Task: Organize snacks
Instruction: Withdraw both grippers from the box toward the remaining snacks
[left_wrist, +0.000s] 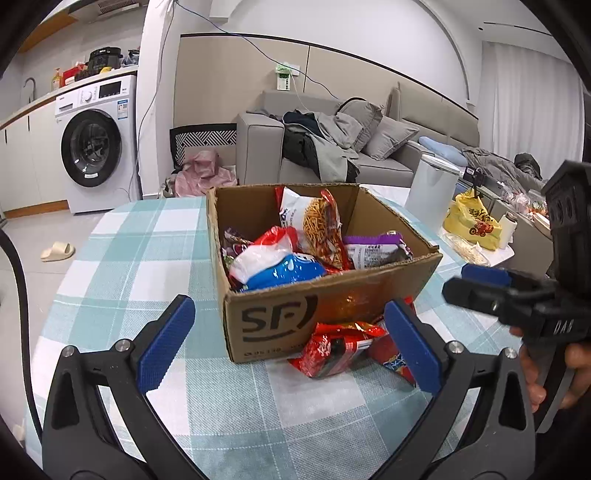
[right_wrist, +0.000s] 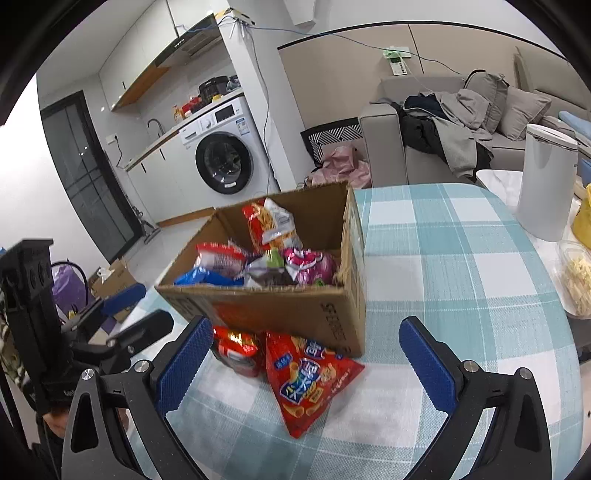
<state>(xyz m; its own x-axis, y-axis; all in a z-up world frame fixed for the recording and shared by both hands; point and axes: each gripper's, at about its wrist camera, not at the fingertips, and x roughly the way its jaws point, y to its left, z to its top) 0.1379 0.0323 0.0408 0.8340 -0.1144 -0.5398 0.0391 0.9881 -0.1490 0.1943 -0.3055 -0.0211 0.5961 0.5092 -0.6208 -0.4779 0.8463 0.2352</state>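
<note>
A cardboard box marked SF stands on the checked tablecloth, filled with several snack bags. Two red snack bags lie on the cloth in front of it: a small dark red one and a larger red one with blue print. My left gripper is open and empty, its fingers either side of the small red bag. My right gripper is open and empty over the larger red bag; it also shows at the right in the left wrist view.
The table has a blue-and-white checked cloth. A white cylindrical bin, a yellow bag and a clear tub of food stand to the right. A sofa, a washing machine and the floor lie beyond.
</note>
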